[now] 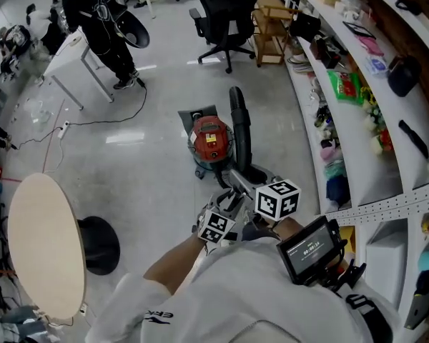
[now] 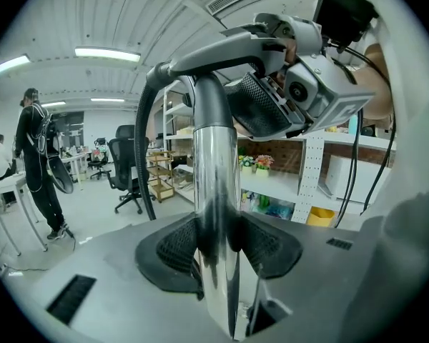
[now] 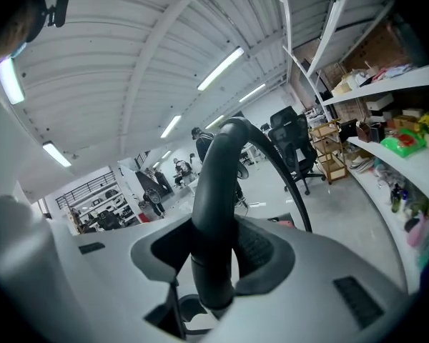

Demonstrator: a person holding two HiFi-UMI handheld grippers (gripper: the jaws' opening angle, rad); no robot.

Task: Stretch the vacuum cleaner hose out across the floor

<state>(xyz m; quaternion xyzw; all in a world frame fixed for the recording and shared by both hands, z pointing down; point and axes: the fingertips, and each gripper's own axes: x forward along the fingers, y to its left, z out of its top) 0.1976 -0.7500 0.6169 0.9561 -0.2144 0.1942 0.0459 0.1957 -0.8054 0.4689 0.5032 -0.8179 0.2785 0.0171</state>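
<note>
Chrome wand [image 2: 216,213] clamped left, likely hose handle [image 3: 216,206] right

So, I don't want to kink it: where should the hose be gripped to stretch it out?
Likely at its rigid end, not the soft hose: the curved handle and chrome tube are stiff and narrow, so jaws close across them from the side, as the right tool and left tool do.
</note>
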